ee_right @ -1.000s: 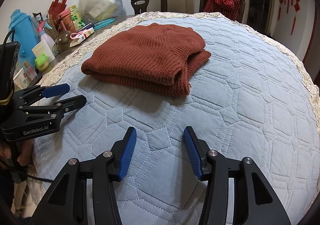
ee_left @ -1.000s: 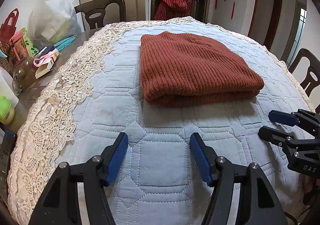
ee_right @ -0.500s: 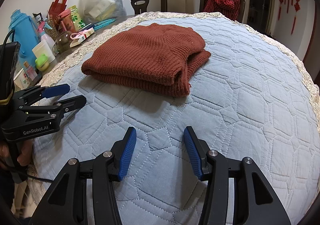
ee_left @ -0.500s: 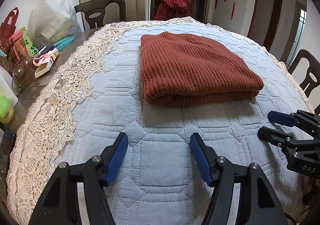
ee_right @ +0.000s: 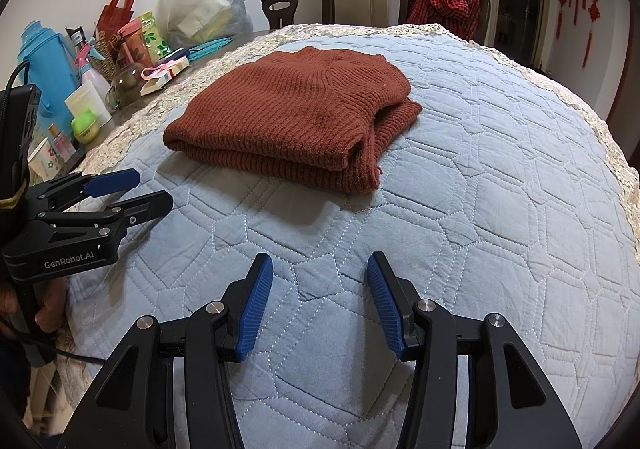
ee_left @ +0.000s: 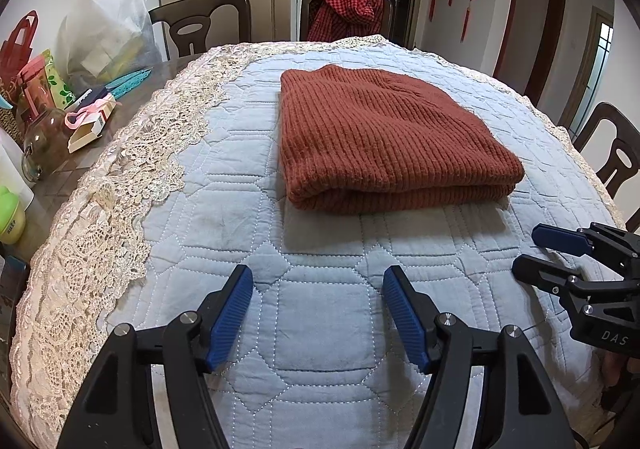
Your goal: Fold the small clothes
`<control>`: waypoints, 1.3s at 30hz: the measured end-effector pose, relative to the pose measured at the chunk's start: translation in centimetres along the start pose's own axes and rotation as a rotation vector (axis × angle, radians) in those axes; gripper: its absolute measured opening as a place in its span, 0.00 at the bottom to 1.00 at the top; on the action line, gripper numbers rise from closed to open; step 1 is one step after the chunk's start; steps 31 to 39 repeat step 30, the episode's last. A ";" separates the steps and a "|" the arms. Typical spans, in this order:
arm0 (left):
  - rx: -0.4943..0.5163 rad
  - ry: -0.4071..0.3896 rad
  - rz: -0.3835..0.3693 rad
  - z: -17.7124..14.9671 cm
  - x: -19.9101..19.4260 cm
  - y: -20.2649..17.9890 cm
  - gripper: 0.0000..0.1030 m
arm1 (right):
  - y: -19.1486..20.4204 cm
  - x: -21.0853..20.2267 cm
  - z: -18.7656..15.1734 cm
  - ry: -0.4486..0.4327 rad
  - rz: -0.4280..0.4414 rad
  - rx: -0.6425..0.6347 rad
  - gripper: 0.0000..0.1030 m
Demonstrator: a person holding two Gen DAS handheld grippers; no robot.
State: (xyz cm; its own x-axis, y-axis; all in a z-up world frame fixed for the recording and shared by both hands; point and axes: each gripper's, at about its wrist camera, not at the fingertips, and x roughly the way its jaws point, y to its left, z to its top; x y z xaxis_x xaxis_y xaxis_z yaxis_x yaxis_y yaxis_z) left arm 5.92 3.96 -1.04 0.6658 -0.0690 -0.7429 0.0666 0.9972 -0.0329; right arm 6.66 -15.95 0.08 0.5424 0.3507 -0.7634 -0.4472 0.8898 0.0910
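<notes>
A rust-red knitted sweater (ee_left: 384, 137) lies folded into a thick rectangle on the blue quilted cover (ee_left: 320, 329). In the right wrist view the sweater (ee_right: 296, 109) shows its layered open edges toward the right. My left gripper (ee_left: 318, 277) hovers over bare quilt a short way in front of the sweater. Its jaws are opening and nothing is between them. My right gripper (ee_right: 320, 265) is open too, over empty quilt nearer the front. Each sees the other from the side: the right gripper (ee_left: 528, 249) and the left gripper (ee_right: 148, 189), which a hand holds.
Lace trim (ee_left: 120, 201) edges the quilt on the left. Beyond it the tabletop is crowded: a glass jar (ee_left: 44, 145), a white plastic bag (ee_left: 108, 21), a blue flask (ee_right: 44, 65), cups and bottles. Dark chairs ring the table, one draped with a red checked garment (ee_left: 344, 9).
The left gripper's jaws stand slightly wider apart than before. The sweater and both hands have kept still.
</notes>
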 end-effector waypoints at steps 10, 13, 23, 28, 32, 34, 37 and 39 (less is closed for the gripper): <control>-0.002 0.000 -0.003 0.0 0.0 0.0 0.69 | 0.0 0.0 0.0 0.000 0.000 0.000 0.49; 0.005 0.002 0.006 0.0 0.1 -0.2 0.69 | 0.0 0.0 0.0 0.000 0.000 0.000 0.49; 0.007 0.004 0.014 -0.1 0.1 -0.3 0.69 | 0.0 0.0 0.0 0.000 0.000 0.000 0.49; 0.008 0.005 0.015 0.0 0.1 -0.2 0.69 | 0.0 0.0 0.0 0.000 0.000 0.000 0.49; 0.008 0.004 0.015 0.0 0.1 -0.2 0.69 | 0.0 0.0 0.0 0.000 0.001 0.001 0.49; 0.008 0.004 0.015 0.0 0.1 -0.2 0.69 | 0.0 0.0 0.0 0.000 0.001 0.001 0.49; 0.008 0.004 0.015 0.0 0.1 -0.2 0.69 | 0.0 0.0 0.0 0.000 0.001 0.001 0.49; 0.008 0.004 0.015 0.0 0.1 -0.2 0.69 | 0.0 0.0 0.0 0.000 0.001 0.001 0.49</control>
